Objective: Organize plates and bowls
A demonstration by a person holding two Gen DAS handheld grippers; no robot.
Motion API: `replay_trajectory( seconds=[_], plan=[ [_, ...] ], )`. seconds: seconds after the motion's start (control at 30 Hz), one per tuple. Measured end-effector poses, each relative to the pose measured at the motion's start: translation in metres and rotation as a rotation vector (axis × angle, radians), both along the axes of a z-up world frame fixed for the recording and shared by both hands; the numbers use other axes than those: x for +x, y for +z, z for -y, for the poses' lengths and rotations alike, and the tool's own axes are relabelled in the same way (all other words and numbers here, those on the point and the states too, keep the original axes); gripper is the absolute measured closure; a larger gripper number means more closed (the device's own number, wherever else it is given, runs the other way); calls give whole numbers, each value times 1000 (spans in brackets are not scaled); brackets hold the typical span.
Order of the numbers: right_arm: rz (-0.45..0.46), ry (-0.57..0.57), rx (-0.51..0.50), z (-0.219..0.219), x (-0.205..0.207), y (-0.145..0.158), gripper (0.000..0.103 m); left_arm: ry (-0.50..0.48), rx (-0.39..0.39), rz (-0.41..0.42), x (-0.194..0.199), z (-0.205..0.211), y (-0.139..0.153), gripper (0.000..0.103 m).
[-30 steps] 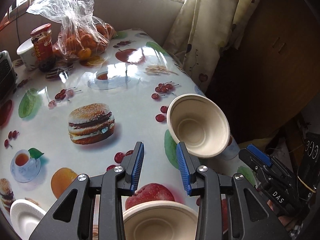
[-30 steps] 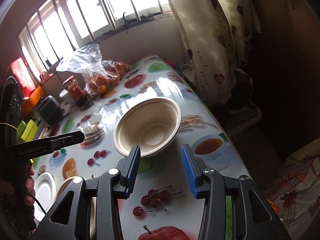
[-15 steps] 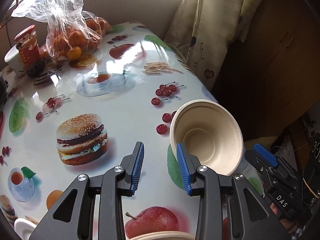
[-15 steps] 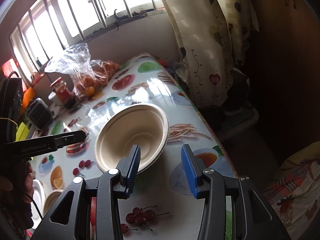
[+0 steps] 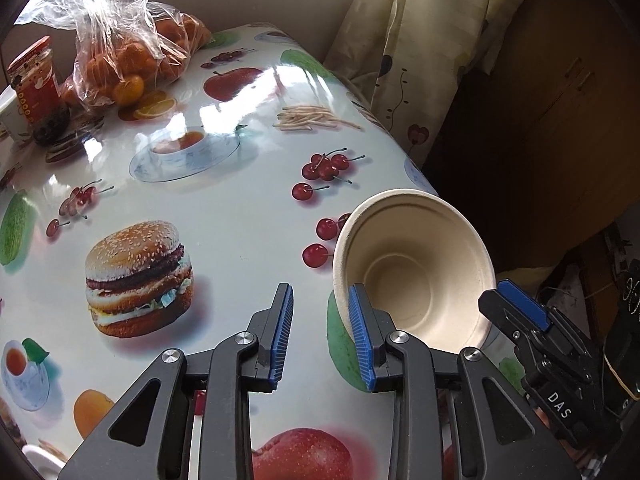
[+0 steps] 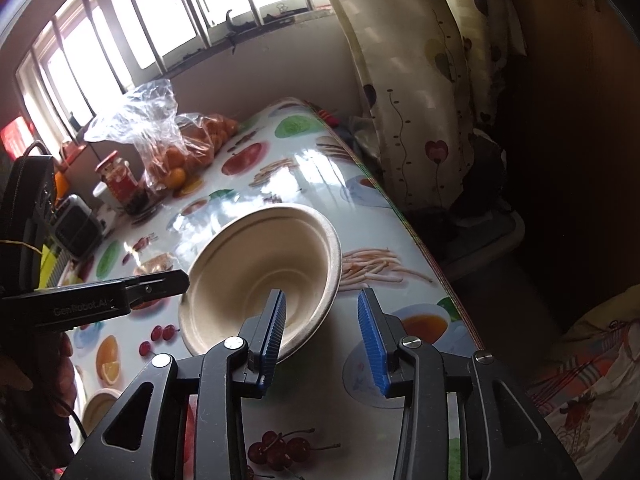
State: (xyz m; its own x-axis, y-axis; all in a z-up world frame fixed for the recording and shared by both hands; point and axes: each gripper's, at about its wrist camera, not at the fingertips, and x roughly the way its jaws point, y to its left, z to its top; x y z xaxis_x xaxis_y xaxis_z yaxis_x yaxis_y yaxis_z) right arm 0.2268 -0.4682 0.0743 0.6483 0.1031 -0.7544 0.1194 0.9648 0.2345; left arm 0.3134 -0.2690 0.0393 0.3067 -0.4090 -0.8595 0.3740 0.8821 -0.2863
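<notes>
Left wrist: bowl tilted, both grippers closing, empty

Two wrist fisheyes, angled down close over the table

The beige moulded-fibre bowl and glossy food-print tablecloth are shared, seen from opposite sides.

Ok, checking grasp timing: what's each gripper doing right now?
Left gripper: open, jaws closing, nothing between them.
Right gripper: open, jaws closing around the rim of the bowl, not gripping yet.
</notes>
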Motion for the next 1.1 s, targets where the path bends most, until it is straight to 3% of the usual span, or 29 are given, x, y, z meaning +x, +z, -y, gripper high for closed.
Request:
replay_trajectory(
  seconds=[0.27,0.5,0.6,1.1],
  plan=[
    [-7,4,-1,0,3,-3,78,3,-6,-12,-1,2,-4,79],
    [-6,6,-12,-1,2,-4,81,-10,-14,-5,-2,5,-1,85],
    [-8,11,-13,-2,2,-4,81,-19,-22,-9,-2,6,-1,94],
    [-22,13,-14,-3,3,-8,82,-13,-19,1,-3,8,-1,97]
  ],
)
